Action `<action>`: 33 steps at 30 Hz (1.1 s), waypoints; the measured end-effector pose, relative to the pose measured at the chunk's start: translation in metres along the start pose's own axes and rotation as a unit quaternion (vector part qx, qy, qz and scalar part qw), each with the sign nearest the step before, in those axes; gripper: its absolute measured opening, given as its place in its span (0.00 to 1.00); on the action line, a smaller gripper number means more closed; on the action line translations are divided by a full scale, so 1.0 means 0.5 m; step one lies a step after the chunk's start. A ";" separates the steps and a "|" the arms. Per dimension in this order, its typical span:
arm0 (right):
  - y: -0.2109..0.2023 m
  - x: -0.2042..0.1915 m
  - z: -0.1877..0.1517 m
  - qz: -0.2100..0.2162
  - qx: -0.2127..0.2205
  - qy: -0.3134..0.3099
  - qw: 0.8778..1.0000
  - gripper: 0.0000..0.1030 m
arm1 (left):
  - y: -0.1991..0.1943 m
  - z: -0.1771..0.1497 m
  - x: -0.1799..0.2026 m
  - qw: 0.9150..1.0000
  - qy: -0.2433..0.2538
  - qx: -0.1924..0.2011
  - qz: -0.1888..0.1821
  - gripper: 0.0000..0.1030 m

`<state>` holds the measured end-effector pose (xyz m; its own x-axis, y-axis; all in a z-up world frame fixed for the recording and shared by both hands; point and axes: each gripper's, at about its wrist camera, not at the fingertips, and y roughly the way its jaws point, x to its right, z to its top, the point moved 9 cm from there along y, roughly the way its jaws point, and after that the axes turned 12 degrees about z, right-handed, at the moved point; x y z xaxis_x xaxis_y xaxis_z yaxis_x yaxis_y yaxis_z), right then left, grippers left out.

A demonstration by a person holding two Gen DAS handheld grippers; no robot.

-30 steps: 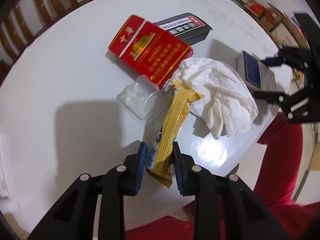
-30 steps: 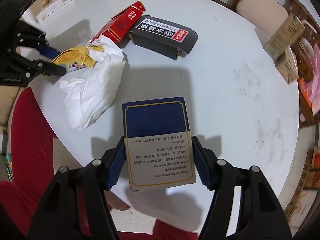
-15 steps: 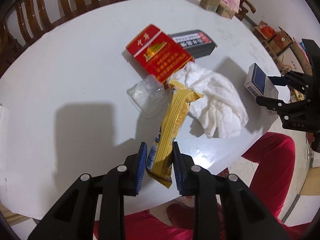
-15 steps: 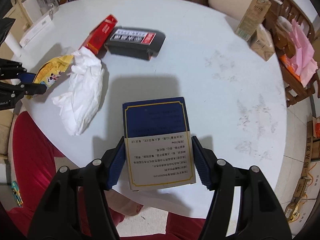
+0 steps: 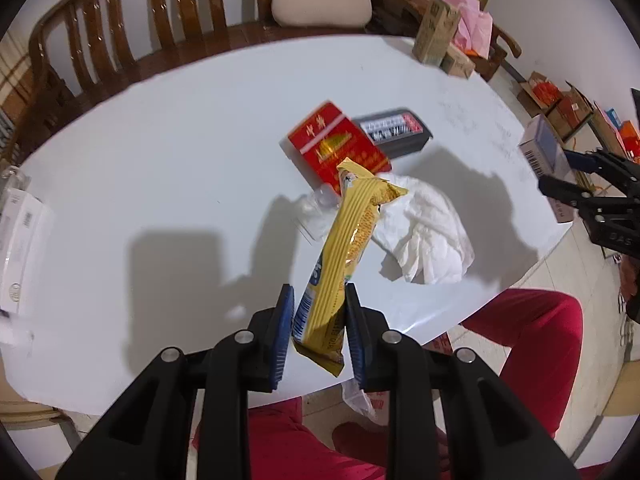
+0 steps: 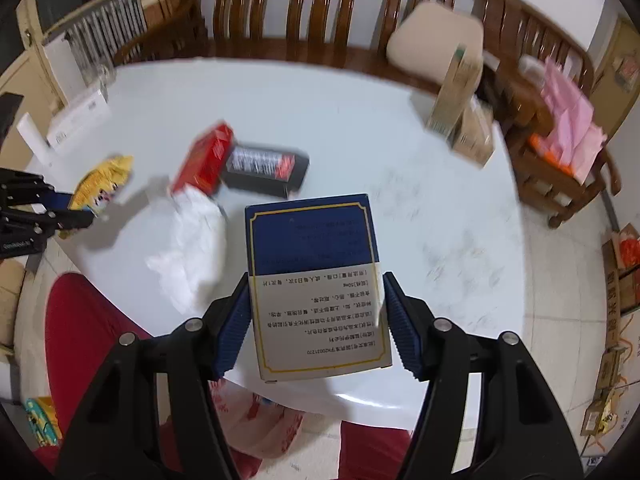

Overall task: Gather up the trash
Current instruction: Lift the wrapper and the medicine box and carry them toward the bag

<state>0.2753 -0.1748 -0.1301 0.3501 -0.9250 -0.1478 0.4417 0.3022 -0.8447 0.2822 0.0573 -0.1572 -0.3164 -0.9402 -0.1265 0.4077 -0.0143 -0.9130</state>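
Wrapper first: the yellow snack wrapper (image 5: 340, 256) is pinched at its lower end between the blue pads of the left gripper (image 5: 319, 320), jaws closed tight on it, and it hangs in the air above the near edge of the white round table (image 5: 160, 168), its torn top tilting away toward the middle. Over on the other side, the right gripper (image 6: 318, 320) is clamped on a blue-and-white box (image 6: 316, 284), one pad on each long side, printed face up, held above the table's near rim. In the left wrist view that same box (image 5: 540, 152) shows at the far right, beside the table's edge.

Down on the tabletop lies the rest of the litter: a crumpled white tissue (image 5: 428, 236) near the front edge, a clear plastic piece (image 5: 316, 216) just beside it, partly hidden behind the raised wrapper. Beyond those, a red cigarette pack (image 5: 336, 146) lies flat with a dark grey box (image 5: 394, 132) touching its far side. The right wrist view is blurred, but red pack (image 6: 208, 160), dark box (image 6: 264, 170) and tissue (image 6: 196, 248) show in the same cluster.

Cardboard cartons (image 5: 440, 38) stand at the far right rim, and a wooden bench (image 5: 160, 20) curves behind the table. Red trousers (image 5: 532, 344) show below the near edge.
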 end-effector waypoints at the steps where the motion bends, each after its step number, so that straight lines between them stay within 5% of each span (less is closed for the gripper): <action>1: -0.020 -0.011 0.009 0.005 0.012 -0.002 1.000 0.60 | -0.012 0.001 -0.005 1.000 -0.003 0.008 0.007 0.25; 13: -0.203 -0.150 0.005 0.018 0.101 -0.064 0.993 0.60 | -0.176 -0.035 0.034 0.993 -0.020 0.106 0.044 0.25; 33: -0.315 -0.296 -0.142 0.031 0.140 -0.109 0.984 0.60 | -0.258 -0.182 0.152 0.991 0.010 0.133 0.030 0.25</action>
<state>0.0954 -0.1019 -0.0116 0.5393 -0.8404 -0.0542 0.6133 0.4360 -0.6587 0.1278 0.0187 -0.0843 -0.3005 -0.9350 -0.1884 0.6369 -0.0496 -0.7693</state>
